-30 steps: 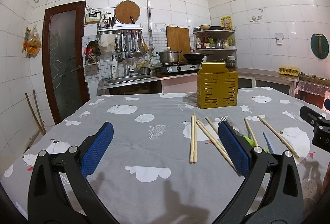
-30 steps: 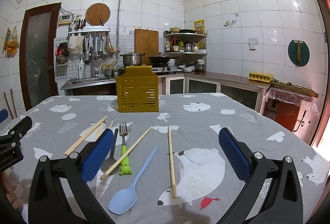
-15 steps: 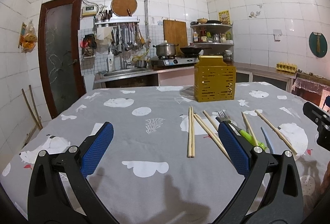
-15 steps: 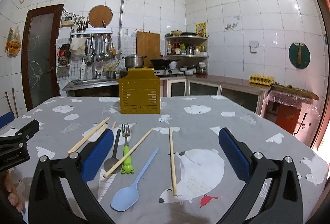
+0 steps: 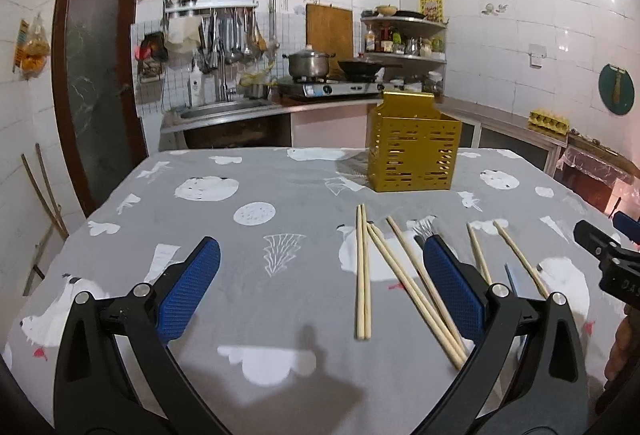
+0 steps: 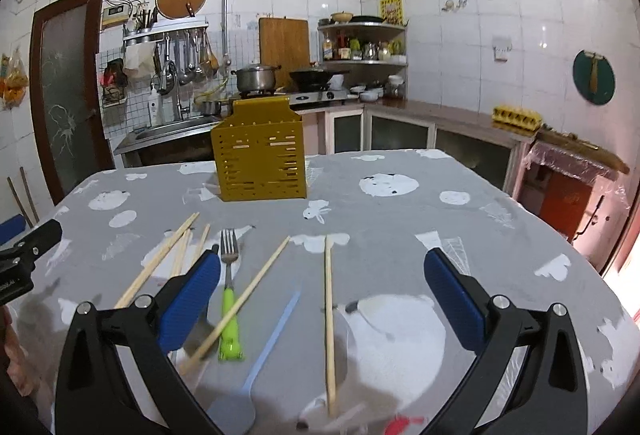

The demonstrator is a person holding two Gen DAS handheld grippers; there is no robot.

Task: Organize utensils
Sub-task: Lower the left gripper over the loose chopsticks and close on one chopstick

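Note:
A yellow slotted utensil holder stands upright at the far middle of the table; it also shows in the right wrist view. Several wooden chopsticks lie loose on the grey cloth. A fork with a green handle, a light blue spoon and more chopsticks lie in front of my right gripper, which is open and empty above them. My left gripper is open and empty, low over the cloth, with a chopstick pair between its fingers.
The table has a grey cloth with white prints. Behind it are a sink counter, a stove with a pot and wall shelves. The other gripper shows at the right edge of the left wrist view.
Both grippers have moved forward and lower toward the utensils. The chopsticks and the holder look larger and nearer. Both stay open.

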